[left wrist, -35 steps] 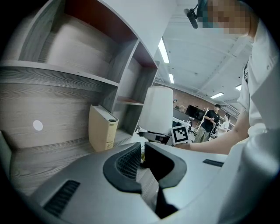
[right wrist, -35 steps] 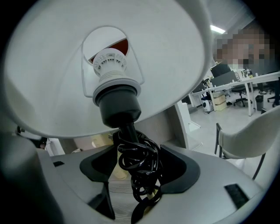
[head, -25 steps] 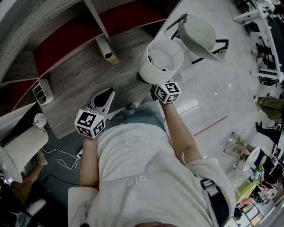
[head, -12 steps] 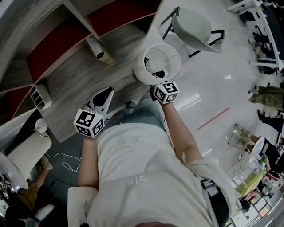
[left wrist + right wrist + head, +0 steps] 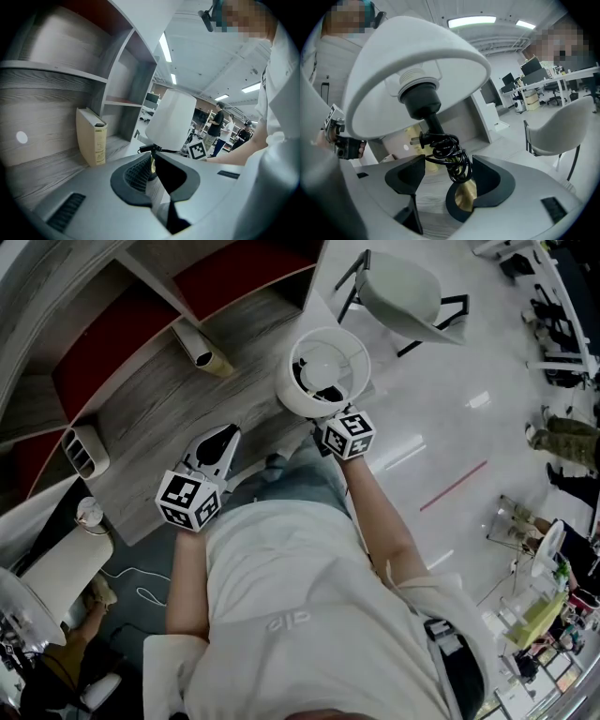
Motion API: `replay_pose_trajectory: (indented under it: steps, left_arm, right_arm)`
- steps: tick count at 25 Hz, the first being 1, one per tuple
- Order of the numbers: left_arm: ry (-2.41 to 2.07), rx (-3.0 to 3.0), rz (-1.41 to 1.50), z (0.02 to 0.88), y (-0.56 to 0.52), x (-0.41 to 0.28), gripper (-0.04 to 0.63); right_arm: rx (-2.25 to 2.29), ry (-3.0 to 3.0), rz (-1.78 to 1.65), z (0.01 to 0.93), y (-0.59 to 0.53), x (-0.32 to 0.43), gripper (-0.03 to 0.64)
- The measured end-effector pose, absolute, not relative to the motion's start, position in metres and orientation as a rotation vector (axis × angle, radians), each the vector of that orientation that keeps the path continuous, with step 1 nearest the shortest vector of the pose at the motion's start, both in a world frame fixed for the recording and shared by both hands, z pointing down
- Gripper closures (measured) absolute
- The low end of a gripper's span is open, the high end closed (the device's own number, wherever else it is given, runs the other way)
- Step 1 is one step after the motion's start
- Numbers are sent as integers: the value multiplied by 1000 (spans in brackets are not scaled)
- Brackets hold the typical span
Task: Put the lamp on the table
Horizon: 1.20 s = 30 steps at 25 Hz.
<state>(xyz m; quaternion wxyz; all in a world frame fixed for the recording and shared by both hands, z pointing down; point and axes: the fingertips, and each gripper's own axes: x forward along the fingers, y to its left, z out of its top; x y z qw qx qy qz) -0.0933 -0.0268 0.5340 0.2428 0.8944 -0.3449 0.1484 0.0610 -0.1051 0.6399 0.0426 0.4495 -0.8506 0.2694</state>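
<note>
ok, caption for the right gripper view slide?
Right gripper grips the white-shaded lamp by its brass stem, black cord coiled round it, over the wood-grain table.

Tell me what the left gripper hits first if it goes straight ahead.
Likely the lamp. Its stem shows in line between the left gripper's open jaws, and the right gripper holds it above the table. Depth is unclear, so the gap to it can't be judged.

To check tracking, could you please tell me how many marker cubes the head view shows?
2. One cube sits on the left gripper, near the table; the other on the right gripper, which holds the lamp. None looks hidden.
</note>
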Motion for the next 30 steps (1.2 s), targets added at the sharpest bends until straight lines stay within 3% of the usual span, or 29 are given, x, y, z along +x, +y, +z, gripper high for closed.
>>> replay_pose_trajectory:
  steps: [11, 21, 30]
  left_arm:
    - [-946, 2467, 364, 518, -45, -73, 557]
    - [-1032, 2497, 328, 494, -72, -61, 557]
    - [-1216, 2537, 235, 443, -106, -68, 566]
  right_arm:
    - [1425, -2454, 886, 648, -71, 120, 318]
    - [1608, -2361, 703, 577, -75, 210, 557]
    - [1555, -2379, 499, 471, -108, 212, 588]
